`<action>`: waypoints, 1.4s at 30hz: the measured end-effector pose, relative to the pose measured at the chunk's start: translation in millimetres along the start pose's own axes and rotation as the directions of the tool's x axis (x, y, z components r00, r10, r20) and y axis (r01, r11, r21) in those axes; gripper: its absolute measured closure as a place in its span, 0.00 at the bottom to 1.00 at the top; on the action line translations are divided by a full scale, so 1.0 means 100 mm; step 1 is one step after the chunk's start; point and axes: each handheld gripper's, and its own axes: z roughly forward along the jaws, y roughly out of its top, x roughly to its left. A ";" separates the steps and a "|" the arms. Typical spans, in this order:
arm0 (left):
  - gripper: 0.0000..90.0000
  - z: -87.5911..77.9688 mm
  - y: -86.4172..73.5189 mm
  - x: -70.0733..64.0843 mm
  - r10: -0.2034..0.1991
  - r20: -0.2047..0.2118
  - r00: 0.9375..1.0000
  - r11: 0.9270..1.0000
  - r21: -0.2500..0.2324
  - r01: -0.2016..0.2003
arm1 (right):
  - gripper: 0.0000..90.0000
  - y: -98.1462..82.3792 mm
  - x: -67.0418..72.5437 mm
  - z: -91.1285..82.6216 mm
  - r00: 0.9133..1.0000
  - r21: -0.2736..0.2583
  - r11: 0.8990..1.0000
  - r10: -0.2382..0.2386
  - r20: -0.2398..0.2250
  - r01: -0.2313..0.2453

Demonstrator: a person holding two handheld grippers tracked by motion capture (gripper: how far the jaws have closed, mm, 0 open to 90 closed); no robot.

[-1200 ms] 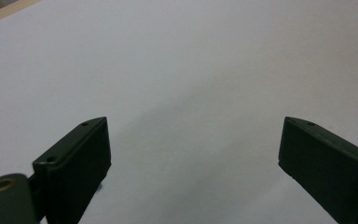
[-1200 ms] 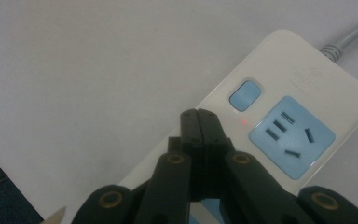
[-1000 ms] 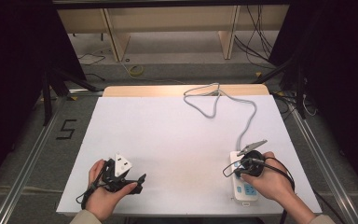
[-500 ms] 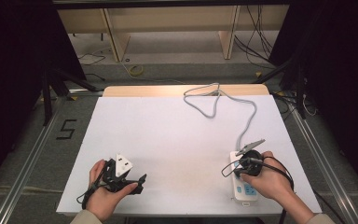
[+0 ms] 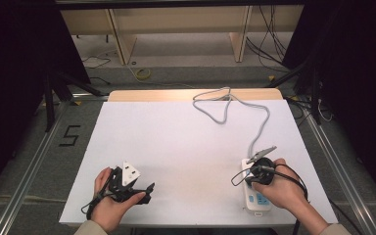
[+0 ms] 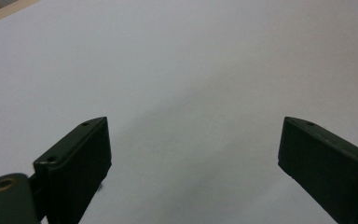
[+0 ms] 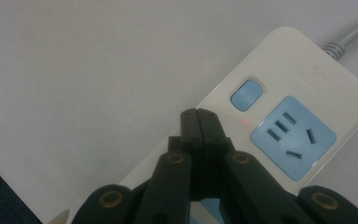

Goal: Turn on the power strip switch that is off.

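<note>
My right gripper (image 7: 204,122), fingers pressed together, hovers over the power strip (image 7: 303,93) at the tabletop's (image 5: 186,142) near right edge; I should press its blue switch (image 7: 246,94) squarely. My left gripper (image 6: 193,163) idles, fingers spread, empty.

left gripper (image 6: 193,154) rests low with fingers spread wide; right gripper (image 7: 199,114) has fingers pressed together.

A white table top (image 5: 176,142) with a wooden far edge stands on grey floor (image 5: 24,156) marked "5" (image 5: 70,135), with pale wooden shelving (image 5: 176,22) behind, flanked by dark curtains (image 5: 10,73).
</note>
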 end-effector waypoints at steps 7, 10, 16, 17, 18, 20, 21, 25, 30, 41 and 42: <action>0.10 0.00 0.00 -0.01 -0.001 0.000 1.000 1.000 0.001 0.001 | 1.00 -0.01 0.00 0.00 1.000 -0.005 1.000 -0.002 -0.001 0.002; 0.10 0.01 0.00 -0.01 0.001 0.001 1.000 1.000 0.004 -0.001 | 1.00 -0.01 -0.01 0.00 1.000 -0.008 1.000 0.002 -0.003 -0.002; 0.10 0.01 0.00 0.00 0.003 0.001 1.000 1.000 0.005 -0.003 | 1.00 -0.02 -0.02 0.00 1.000 -0.016 1.000 0.014 -0.013 -0.014; 0.10 0.01 0.00 0.00 0.003 0.001 1.000 1.000 0.005 -0.003 | 1.00 -0.02 -0.02 0.00 1.000 -0.016 1.000 0.013 -0.012 -0.013; 0.10 0.01 0.00 0.00 0.003 0.000 1.000 1.000 0.003 -0.003 | 1.00 -0.02 -0.02 0.00 1.000 -0.016 1.000 0.014 -0.011 -0.014; 0.10 0.01 0.00 0.00 0.003 0.000 1.000 1.000 0.002 -0.003 | 1.00 -0.02 -0.03 0.00 1.000 -0.017 1.000 0.015 -0.016 -0.015; 0.10 0.01 0.00 0.00 0.003 0.000 1.000 1.000 0.002 -0.003 | 1.00 -0.02 -0.03 0.00 1.000 -0.020 1.000 0.018 -0.019 -0.018; 0.10 0.01 0.01 0.00 0.008 0.002 1.000 1.000 0.007 -0.008 | 1.00 -0.03 -0.04 -0.01 0.999 -0.020 1.000 0.023 -0.026 -0.024; 0.10 0.01 0.01 -0.01 0.007 0.001 1.000 1.000 0.006 -0.007 | 1.00 -0.03 -0.04 0.00 1.000 -0.022 1.000 0.012 -0.019 -0.012; 0.10 0.02 0.01 -0.01 0.009 0.001 1.000 1.000 0.005 -0.009 | 1.00 -0.03 -0.04 -0.01 1.000 -0.024 1.000 0.006 -0.020 -0.006; 0.10 0.02 0.01 -0.01 0.010 0.001 1.000 1.000 0.007 -0.010 | 1.00 -0.03 -0.04 -0.01 1.000 -0.024 1.000 0.004 -0.021 -0.004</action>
